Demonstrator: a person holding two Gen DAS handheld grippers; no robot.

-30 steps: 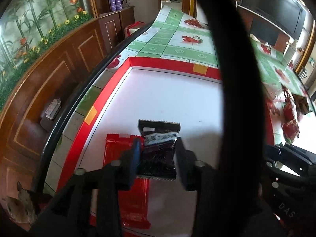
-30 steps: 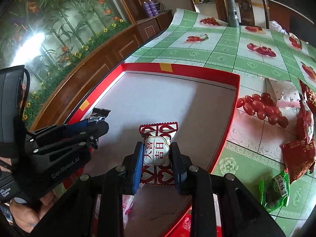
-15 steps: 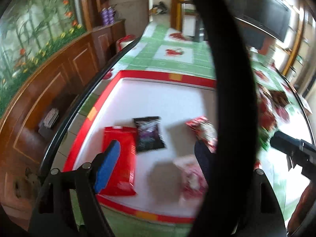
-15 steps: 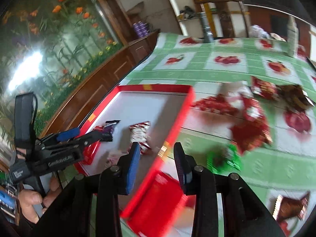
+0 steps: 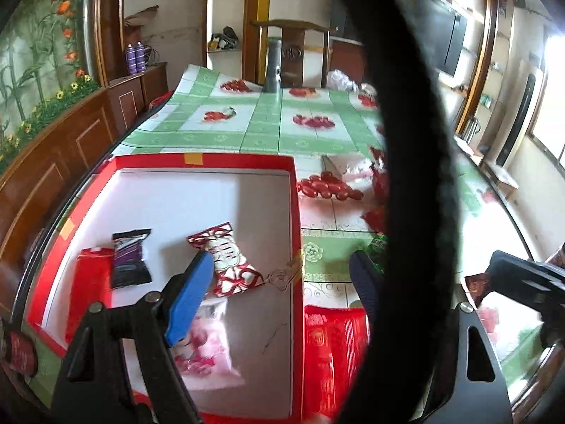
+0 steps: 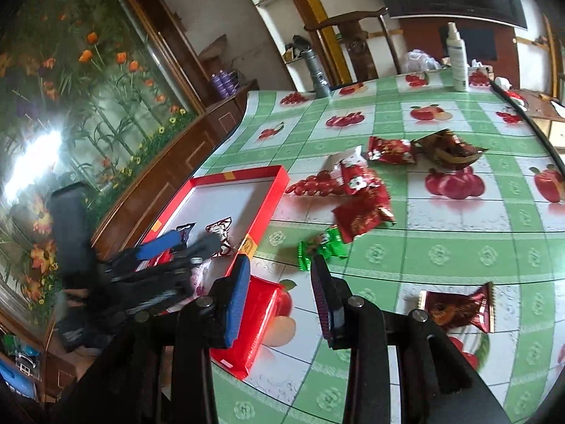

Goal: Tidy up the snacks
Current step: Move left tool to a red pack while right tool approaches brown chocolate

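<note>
The red box (image 5: 295,219) with a white floor holds a flat red packet (image 5: 88,282), a black packet (image 5: 129,259), a red-and-white candy (image 5: 226,258) and a pink packet (image 5: 204,346). My left gripper (image 5: 279,282) hangs open over the box's right wall with nothing between its fingers. My right gripper (image 6: 280,293) stands open and empty above the tablecloth, just short of a green packet (image 6: 321,247). Loose red packets (image 6: 363,208) and a brown wrapper (image 6: 448,148) lie further out, and a dark red packet (image 6: 459,309) lies to the right. The left gripper (image 6: 176,243) shows over the box (image 6: 229,205).
A red lid (image 6: 254,321) lies beside the box near the table's front edge. A grey torch (image 6: 319,74) and a white spray bottle (image 6: 457,60) stand at the far side. A black cable (image 5: 406,176) crosses the left wrist view. A wooden cabinet runs along the left.
My left gripper let go of the black packet in the box, opened wide and pulled back to the right. My right gripper released the red-and-white candy and swung right, out over the tablecloth.
</note>
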